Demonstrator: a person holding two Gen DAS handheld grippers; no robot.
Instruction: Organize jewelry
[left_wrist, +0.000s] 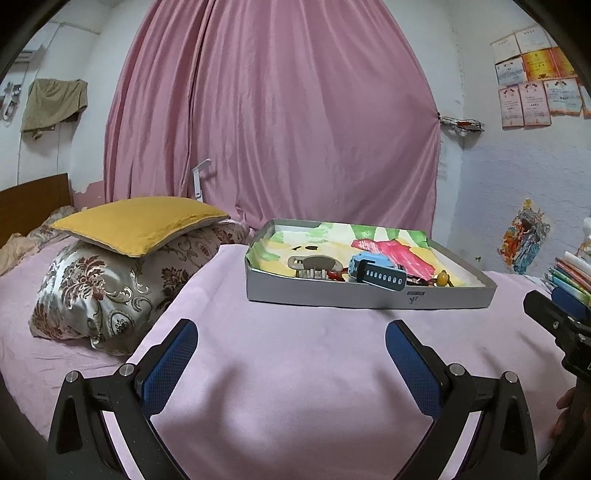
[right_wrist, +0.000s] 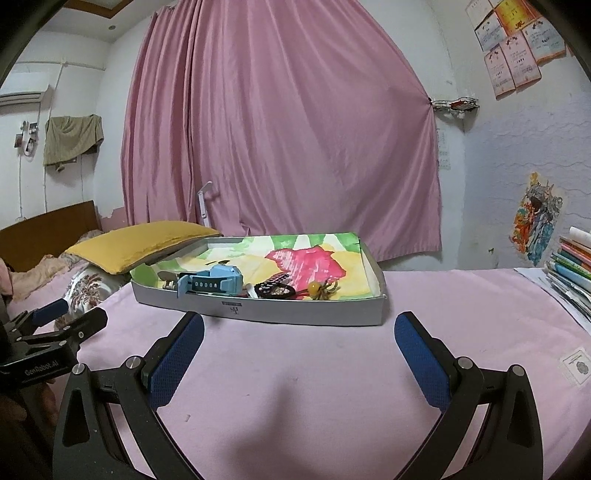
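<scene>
Blue watch (right_wrist: 212, 283) lay crosswise in tray (right_wrist: 310, 316), dead ahead; kept both hand-held grippers (left_wrist: 291, 341) (right_wrist: 299, 334) wide open, empty, right nearer imo.

"genrobot.ai" printed in white on left gripper (right_wrist: 70, 314) body, seen left of right gripper in right wrist view. small dark logo on tray (right_wrist: 295, 314) front wall, wall certificates (right_wrist: 513, 70): unreadable.

I'm seeing a pink-sheeted bed (left_wrist: 295, 369) bearing a grey tray (left_wrist: 369, 295), a floral pillow (left_wrist: 107, 288) beneath a yellow cushion (left_wrist: 136, 225), and stacked books (right_wrist: 572, 266) lying rightward.
</scene>
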